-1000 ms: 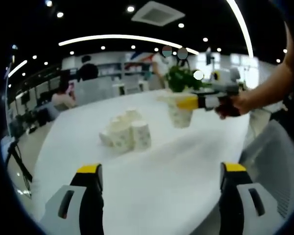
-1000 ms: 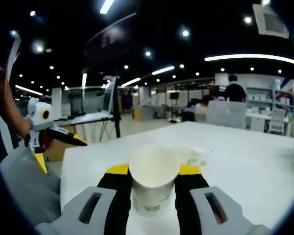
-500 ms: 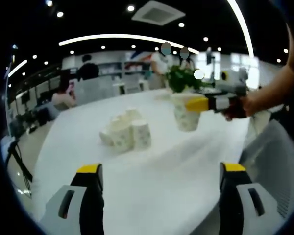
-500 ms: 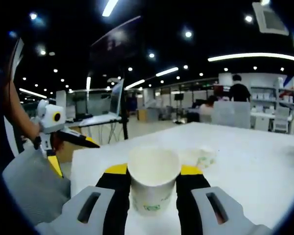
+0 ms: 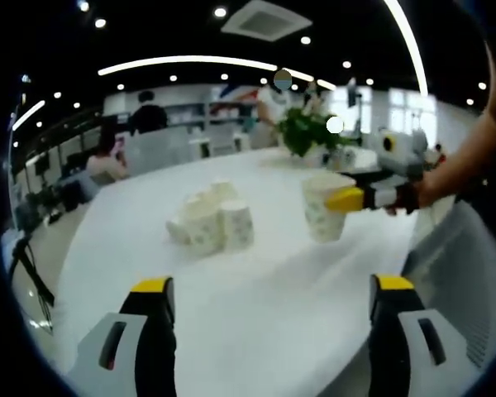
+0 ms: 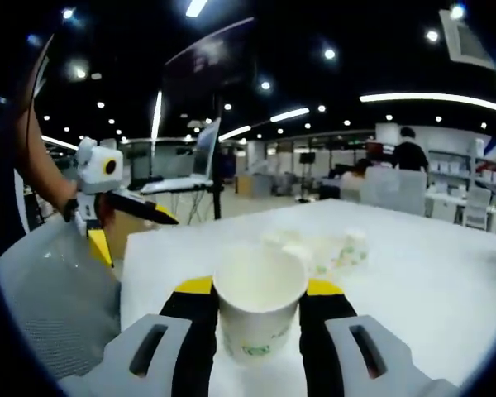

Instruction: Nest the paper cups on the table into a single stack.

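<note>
One paper cup (image 6: 259, 310) sits clamped between the right gripper (image 6: 259, 291) fingers, mouth up, upright, rim above the yellow fingertips (image 6: 193, 287). Its wall carries a small green print low down; too blurred to read, and no brand or lettering can be made out on any cup.

Left gripper view: the same cup (image 5: 324, 207) appears up and to the right of the left fingers, held off the desk (image 5: 256, 306) by the right gripper (image 5: 357, 198), whose yellow tips pinch its side. A hand (image 5: 405, 197) grips that tool.

Left gripper (image 5: 273, 289): fingers spread wide apart, nothing between them, only bare white desk surface in the gap. It also shows in the right gripper view (image 6: 124, 207), far left of the right fingers, held by a hand and pointing across the desk edge.

Cup cluster (image 5: 208, 222): ahead of the left fingers, nearer the left one, standing on the desk. Count uncertain; at least three or four cups, touching one another, some apparently lying on their sides. In the right gripper view the cluster (image 6: 322, 248) lies beyond the held cup, slightly right of it.

One green plant (image 5: 307, 132) stands on the far side of the desk, behind the held cup. One grey chair back (image 6: 58, 298) sits left of the right fingers.
</note>
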A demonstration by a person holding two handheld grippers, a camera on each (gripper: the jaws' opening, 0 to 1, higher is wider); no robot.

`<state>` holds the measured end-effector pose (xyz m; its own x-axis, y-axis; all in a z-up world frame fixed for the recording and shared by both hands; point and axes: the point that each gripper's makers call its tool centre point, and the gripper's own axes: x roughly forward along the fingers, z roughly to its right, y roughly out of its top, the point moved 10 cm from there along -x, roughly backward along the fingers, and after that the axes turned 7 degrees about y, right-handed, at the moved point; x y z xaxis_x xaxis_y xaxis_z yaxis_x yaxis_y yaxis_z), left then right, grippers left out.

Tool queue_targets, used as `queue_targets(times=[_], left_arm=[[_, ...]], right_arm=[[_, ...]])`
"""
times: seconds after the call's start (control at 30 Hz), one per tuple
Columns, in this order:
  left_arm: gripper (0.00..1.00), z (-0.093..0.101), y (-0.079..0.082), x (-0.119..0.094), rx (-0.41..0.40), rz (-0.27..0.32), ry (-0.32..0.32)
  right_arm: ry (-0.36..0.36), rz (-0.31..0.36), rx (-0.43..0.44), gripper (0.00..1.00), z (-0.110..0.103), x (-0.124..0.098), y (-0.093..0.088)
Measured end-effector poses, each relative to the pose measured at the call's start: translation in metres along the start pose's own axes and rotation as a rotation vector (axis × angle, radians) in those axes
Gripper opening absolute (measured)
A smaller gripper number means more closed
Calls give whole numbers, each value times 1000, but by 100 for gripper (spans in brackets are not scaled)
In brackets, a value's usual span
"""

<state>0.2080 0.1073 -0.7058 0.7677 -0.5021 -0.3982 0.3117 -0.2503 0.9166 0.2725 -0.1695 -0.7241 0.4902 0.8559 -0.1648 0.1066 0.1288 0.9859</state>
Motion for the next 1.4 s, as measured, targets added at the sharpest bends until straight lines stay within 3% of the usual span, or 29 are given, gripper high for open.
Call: queue_targets(times=[0.13,0.73,1.07,1.3,1.4], left_arm=[[97,0,0,0,-4,-1,0],[97,0,0,0,-12,4,1],[97,0,0,0,-11,5,1],[97,0,0,1,-9,6,1],[97,0,1,1,-11,9,2]], right_arm=[[3,18,7,34,-1,1,-8],[34,-80,-3,35,-9,10,-39],[30,-116,-3,35,-9,8,-44],[22,-144,-12,48,-8,6,-45],[23,-138,9,64,-7,4,-41]])
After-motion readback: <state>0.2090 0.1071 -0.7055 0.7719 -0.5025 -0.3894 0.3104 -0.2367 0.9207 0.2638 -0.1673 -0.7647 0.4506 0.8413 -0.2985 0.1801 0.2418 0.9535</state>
